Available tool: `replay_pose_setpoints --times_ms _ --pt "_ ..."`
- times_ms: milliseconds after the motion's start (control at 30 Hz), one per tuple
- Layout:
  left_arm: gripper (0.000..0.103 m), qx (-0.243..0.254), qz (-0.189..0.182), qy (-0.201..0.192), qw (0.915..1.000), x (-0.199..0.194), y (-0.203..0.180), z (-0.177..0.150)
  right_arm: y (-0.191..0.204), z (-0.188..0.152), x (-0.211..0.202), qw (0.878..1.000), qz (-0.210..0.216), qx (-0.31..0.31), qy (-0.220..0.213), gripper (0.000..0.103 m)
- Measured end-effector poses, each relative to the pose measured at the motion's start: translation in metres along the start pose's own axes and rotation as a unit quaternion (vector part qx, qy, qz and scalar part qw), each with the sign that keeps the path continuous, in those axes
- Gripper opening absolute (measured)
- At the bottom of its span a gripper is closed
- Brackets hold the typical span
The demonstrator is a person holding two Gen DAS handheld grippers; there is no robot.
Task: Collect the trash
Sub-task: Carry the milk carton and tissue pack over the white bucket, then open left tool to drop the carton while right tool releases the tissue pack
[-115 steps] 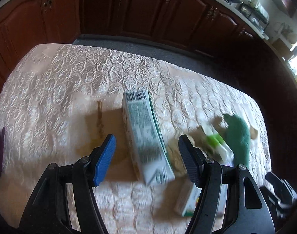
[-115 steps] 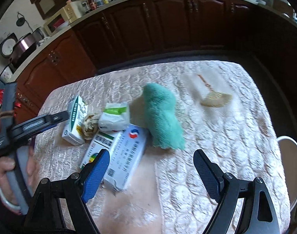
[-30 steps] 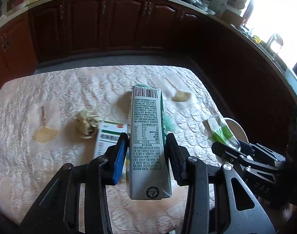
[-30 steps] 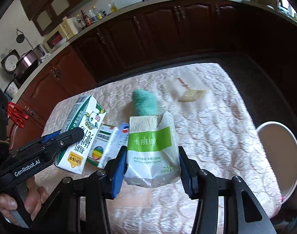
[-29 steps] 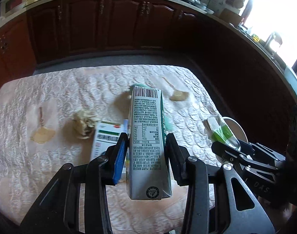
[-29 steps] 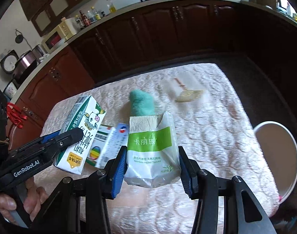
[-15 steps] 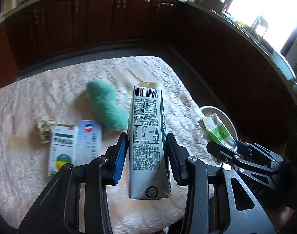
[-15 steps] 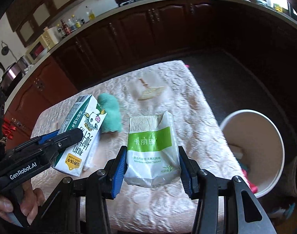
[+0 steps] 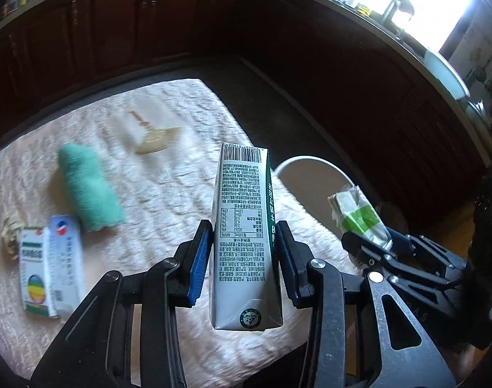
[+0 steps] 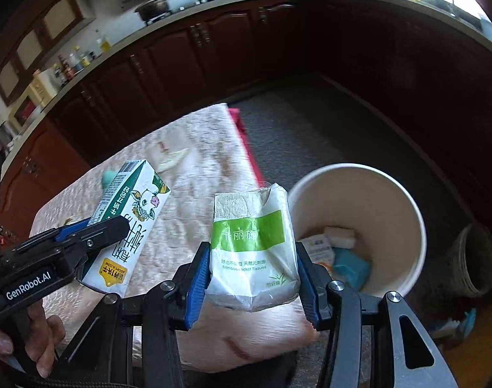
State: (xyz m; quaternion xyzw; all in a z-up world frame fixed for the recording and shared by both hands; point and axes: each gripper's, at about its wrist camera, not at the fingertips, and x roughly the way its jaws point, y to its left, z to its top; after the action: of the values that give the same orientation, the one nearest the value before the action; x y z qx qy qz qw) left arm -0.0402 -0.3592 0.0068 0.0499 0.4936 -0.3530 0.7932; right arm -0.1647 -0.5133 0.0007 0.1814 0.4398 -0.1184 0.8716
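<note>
My left gripper (image 9: 242,258) is shut on a white and green milk carton (image 9: 244,232), held upright in the air above the table's right end. The same milk carton (image 10: 129,226) shows at the left of the right wrist view. My right gripper (image 10: 252,278) is shut on a white and green tissue pack (image 10: 252,249), held over the table edge beside a white bin (image 10: 417,226). The tissue pack (image 9: 359,216) also appears at the right of the left wrist view, with the bin's rim (image 9: 310,161) behind it. The bin holds several scraps.
On the quilted table cover (image 9: 168,194) lie a green cloth (image 9: 87,187), two flat medicine boxes (image 9: 48,268), a crumpled paper ball (image 9: 10,232) and a small straw brush (image 9: 152,135). Dark cabinets (image 10: 197,58) ring the room. A woven basket (image 10: 475,258) stands right of the bin.
Both grippers have swung right with their loads. The table contents slid left in both views, and the white bin has come much closer to the tissue pack.
</note>
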Motion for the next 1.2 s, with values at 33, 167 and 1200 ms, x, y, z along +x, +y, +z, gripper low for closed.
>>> replay_pose_setpoints --times_ms 33,167,1200 --pt "0.038 0.003 -0.003 0.001 1.0000 0.003 -0.004 0.002 -0.005 0.001 0.000 1.000 -0.003 0.003 0.001 0.048" --pt "0.038 0.018 -0.015 0.006 0.9997 0.014 -0.024 0.010 -0.027 -0.004 -0.001 1.000 -0.017 0.018 0.004 0.048" --pt "0.038 0.052 -0.072 0.059 0.9943 0.110 -0.123 0.046 -0.123 -0.021 0.022 0.990 -0.073 0.115 0.025 0.048"
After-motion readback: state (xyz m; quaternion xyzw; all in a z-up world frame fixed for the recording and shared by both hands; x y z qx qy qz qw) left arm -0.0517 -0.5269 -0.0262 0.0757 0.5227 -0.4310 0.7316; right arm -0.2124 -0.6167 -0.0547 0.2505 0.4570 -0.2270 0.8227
